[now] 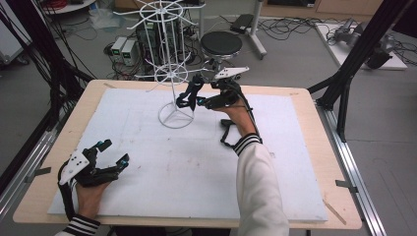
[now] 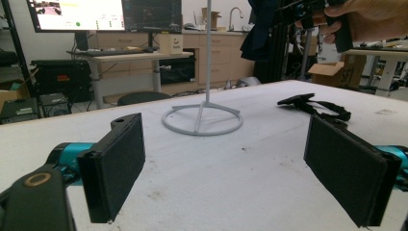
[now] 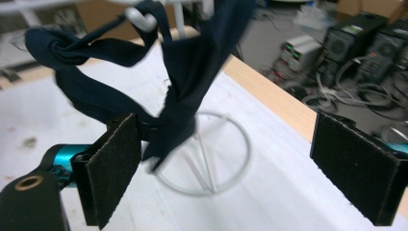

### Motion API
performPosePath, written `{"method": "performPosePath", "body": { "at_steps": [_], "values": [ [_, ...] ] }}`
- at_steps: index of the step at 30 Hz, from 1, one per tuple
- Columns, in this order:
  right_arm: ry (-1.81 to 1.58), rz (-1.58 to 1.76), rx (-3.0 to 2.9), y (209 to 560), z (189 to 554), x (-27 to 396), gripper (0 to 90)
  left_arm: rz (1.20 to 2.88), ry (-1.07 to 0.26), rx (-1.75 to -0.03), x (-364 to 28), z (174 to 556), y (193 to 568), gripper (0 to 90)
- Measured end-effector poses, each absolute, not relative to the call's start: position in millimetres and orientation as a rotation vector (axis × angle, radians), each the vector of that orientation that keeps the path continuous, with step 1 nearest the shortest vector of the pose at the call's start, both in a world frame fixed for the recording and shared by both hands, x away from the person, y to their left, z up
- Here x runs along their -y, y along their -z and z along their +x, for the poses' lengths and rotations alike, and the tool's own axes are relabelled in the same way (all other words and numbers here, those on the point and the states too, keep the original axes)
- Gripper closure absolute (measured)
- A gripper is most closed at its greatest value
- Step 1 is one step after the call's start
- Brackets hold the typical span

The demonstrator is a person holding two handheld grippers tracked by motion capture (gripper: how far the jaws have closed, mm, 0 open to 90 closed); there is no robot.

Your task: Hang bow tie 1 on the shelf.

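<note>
Nearest us, our left gripper (image 1: 112,153) rests on the bench (image 1: 305,147), fingers wide and empty. Farther off, our right gripper (image 1: 193,96), fingers spread wide, is beside the dark strap (image 3: 185,72) hanging from the white wire rack (image 1: 172,73).

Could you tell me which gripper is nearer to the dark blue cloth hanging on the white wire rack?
The right. The right gripper is just in front of the dark blue cloth on the white wire rack, jaws open; the left gripper rests far away at the table's near left corner.
</note>
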State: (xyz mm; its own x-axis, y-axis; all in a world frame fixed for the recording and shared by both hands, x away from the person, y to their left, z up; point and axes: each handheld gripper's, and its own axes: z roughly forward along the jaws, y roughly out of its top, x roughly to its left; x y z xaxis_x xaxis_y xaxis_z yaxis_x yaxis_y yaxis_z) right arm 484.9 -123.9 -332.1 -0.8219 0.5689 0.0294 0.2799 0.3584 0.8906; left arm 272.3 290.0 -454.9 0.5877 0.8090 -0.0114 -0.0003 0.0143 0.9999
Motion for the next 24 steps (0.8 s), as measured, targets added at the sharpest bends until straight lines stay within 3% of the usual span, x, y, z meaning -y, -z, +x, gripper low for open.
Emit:
{"method": "performPosePath", "body": {
  "at_steps": [1, 24],
  "values": [
    [-1.443, 0.783, -2.333, 332, 484, 123, 0.8, 1.429, -0.729, -0.739, -290, 272, 455, 14.7],
    [-1.435, 0.775, -2.259, 301, 441, 152, 2.9, 1.424, -0.727, -0.738, -290, 272, 455, 14.7]
  ]
}}
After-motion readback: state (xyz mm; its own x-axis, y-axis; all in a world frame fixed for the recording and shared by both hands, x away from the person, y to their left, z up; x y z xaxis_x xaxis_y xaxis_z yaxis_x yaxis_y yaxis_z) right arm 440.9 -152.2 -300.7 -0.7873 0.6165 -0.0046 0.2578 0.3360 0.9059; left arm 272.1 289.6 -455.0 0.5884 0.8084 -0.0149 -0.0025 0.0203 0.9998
